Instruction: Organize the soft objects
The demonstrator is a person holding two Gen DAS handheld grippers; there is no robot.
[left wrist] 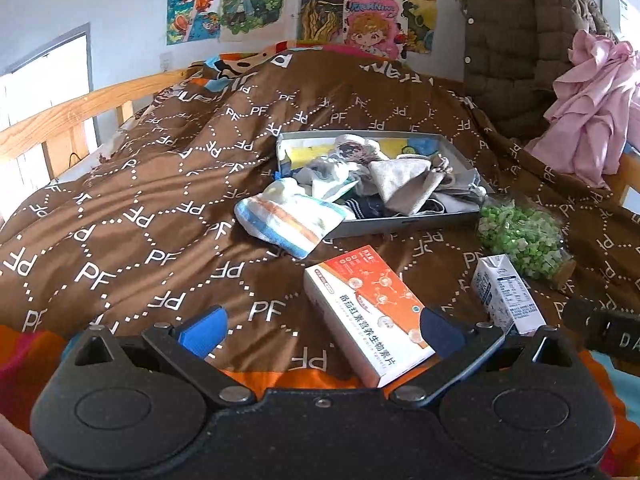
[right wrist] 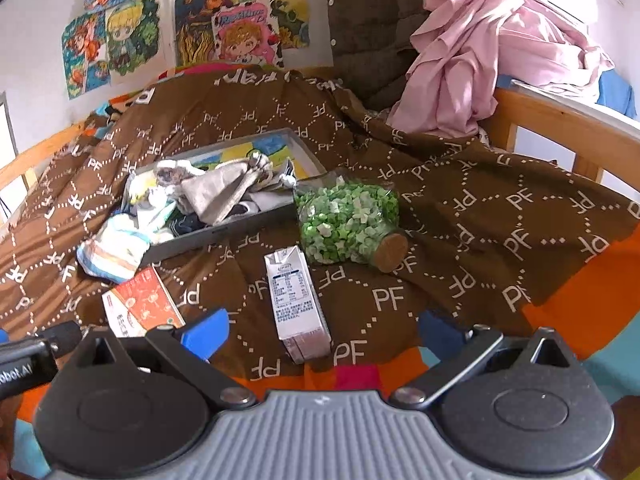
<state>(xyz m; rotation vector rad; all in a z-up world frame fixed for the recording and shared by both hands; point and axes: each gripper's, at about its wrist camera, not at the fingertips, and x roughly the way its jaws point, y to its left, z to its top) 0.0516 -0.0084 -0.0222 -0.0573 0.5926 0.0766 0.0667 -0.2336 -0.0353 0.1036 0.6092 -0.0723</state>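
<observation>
A grey tray [left wrist: 404, 222] [right wrist: 212, 236] on the brown quilt holds a heap of soft cloths and socks, with a beige cloth [left wrist: 404, 184] [right wrist: 212, 194] on top. A striped white, blue and orange cloth [left wrist: 286, 218] [right wrist: 114, 250] hangs over the tray's near left corner onto the quilt. My left gripper [left wrist: 320, 330] is open and empty, low over the quilt, with an orange and white box [left wrist: 366, 310] between its fingers. My right gripper [right wrist: 322, 330] is open and empty, with a milk carton [right wrist: 294, 300] between its fingers.
A corked jar of green paper stars [right wrist: 348, 222] [left wrist: 520, 236] lies right of the tray. The milk carton [left wrist: 506, 294] and orange box [right wrist: 140, 306] show in both views. A pink garment [right wrist: 480, 48] and dark jacket [left wrist: 520, 52] lie at the back right. Wooden bed rails [left wrist: 60, 116] [right wrist: 560, 120] border the quilt.
</observation>
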